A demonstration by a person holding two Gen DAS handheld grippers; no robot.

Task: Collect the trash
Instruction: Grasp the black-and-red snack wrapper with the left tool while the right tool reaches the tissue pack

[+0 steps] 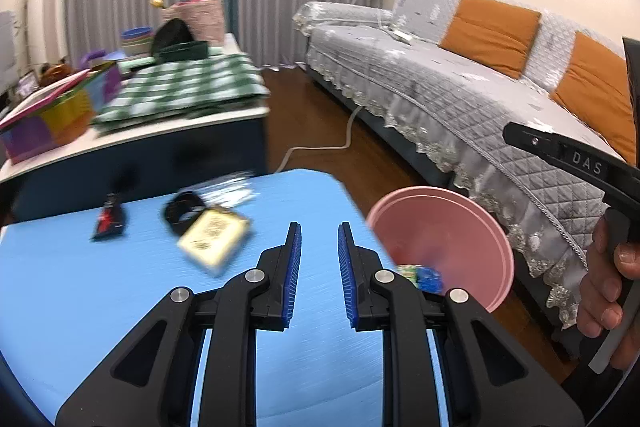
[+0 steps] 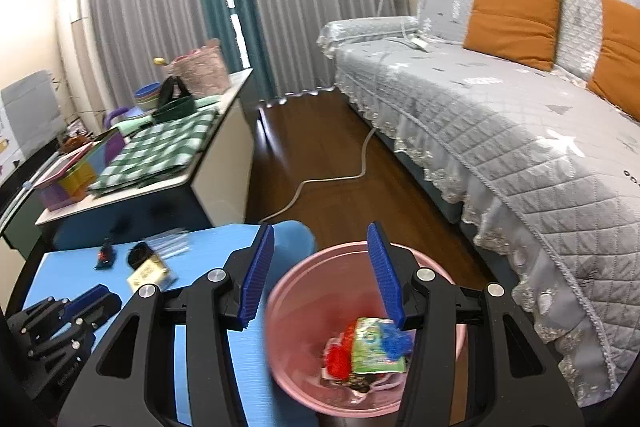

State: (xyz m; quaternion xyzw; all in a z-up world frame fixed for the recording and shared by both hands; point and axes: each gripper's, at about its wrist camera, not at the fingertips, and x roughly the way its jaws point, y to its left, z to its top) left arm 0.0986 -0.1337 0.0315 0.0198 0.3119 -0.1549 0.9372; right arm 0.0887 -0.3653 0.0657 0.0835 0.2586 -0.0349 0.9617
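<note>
A pink bin (image 2: 304, 291) stands on the floor at the right edge of the blue table (image 2: 200, 251); it also shows in the left wrist view (image 1: 440, 227). Several wrappers (image 2: 372, 347) lie inside it. My right gripper (image 2: 320, 275) is open and empty above the bin. My left gripper (image 1: 319, 263) is open and empty over the blue table (image 1: 100, 299). On the table lie a cream packet (image 1: 214, 241), a black ring-shaped item (image 1: 184, 213), a dark red-and-black wrapper (image 1: 109, 221) and a clear plastic wrapper (image 1: 228, 187).
A grey-covered sofa (image 2: 500, 115) with orange cushions runs along the right. A white cable (image 2: 332, 179) lies on the wooden floor. A cluttered counter (image 1: 132, 131) with a green checked cloth stands behind the table.
</note>
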